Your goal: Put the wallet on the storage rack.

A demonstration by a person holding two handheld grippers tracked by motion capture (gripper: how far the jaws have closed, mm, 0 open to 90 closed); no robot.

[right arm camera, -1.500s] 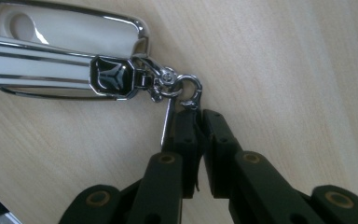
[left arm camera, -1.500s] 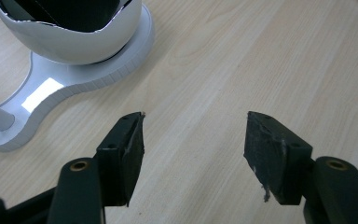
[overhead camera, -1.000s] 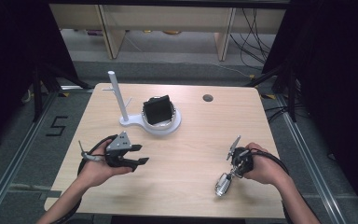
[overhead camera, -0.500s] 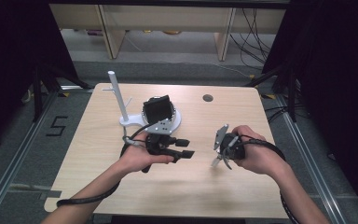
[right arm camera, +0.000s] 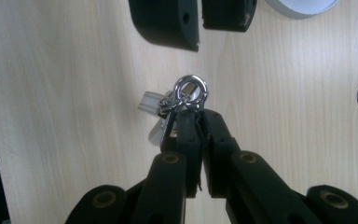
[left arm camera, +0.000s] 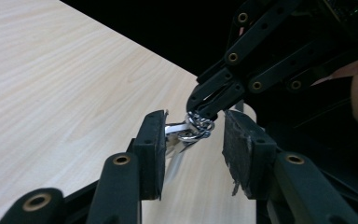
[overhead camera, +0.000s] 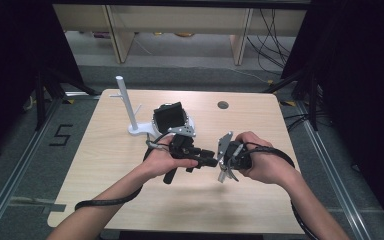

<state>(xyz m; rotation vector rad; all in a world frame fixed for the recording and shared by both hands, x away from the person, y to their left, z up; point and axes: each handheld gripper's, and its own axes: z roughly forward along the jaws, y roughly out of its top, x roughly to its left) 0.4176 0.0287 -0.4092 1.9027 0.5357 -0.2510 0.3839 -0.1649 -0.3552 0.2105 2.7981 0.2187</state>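
Over the middle of the pale wooden table point(overhead camera: 100, 175) the two grippers meet tip to tip. The right gripper point(right arm camera: 193, 116) is clamped tight on a small shiny metal keyring with silvery tags point(right arm camera: 179, 100), held up off the tabletop. The left gripper point(left arm camera: 193, 140) comes in from 9 o'clock, jaws part-way and just been closing, with the ring between them but the pads not pressing. A white stand with a black device point(overhead camera: 170, 117) sits at about 11 o'clock.

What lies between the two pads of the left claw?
The metal key ring, held by the shut right claw, sits between the left claw pads, untouched; the left gripper view shows this.
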